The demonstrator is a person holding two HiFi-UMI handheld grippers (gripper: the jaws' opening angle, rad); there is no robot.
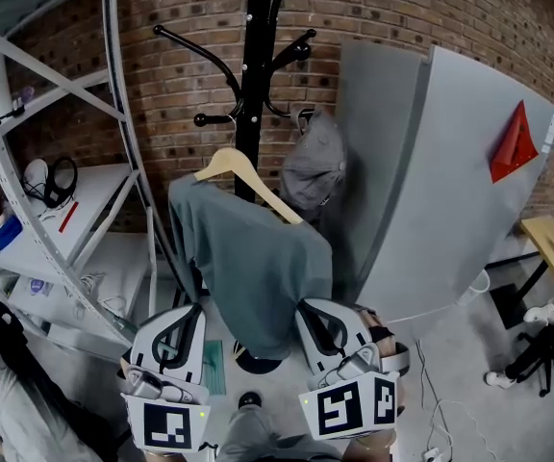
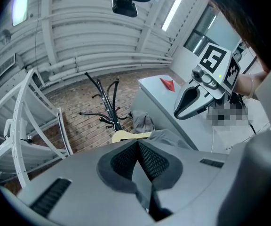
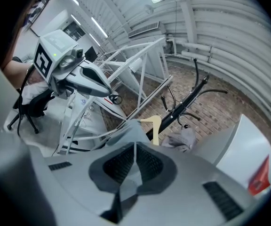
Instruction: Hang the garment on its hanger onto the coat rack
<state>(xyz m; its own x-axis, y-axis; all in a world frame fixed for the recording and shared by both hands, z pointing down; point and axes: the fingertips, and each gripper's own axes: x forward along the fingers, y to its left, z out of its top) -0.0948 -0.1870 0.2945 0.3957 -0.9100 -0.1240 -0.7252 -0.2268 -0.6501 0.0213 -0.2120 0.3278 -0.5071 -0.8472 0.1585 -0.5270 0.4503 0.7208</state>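
Note:
A black coat rack [image 1: 251,65] stands against the brick wall. A wooden hanger [image 1: 229,165] hangs by its hook at one of the rack's lower left arms, with a grey-green garment [image 1: 253,258] draped over it. My left gripper [image 1: 192,308] is shut on the garment's lower left edge, and grey cloth shows between its pads [image 2: 138,145]. My right gripper [image 1: 308,308] is shut on the lower right edge, also with cloth pinched between its pads [image 3: 134,147]. The hanger [image 2: 126,135] [image 3: 155,126] shows just beyond the jaws in both gripper views.
A grey cap [image 1: 314,166] hangs on the rack's right side. White metal shelving [image 1: 65,200] stands close on the left. A tall grey panel [image 1: 431,181] bearing a red paper shape [image 1: 513,147] leans on the right. A dark chair [image 1: 546,345] stands at the far right.

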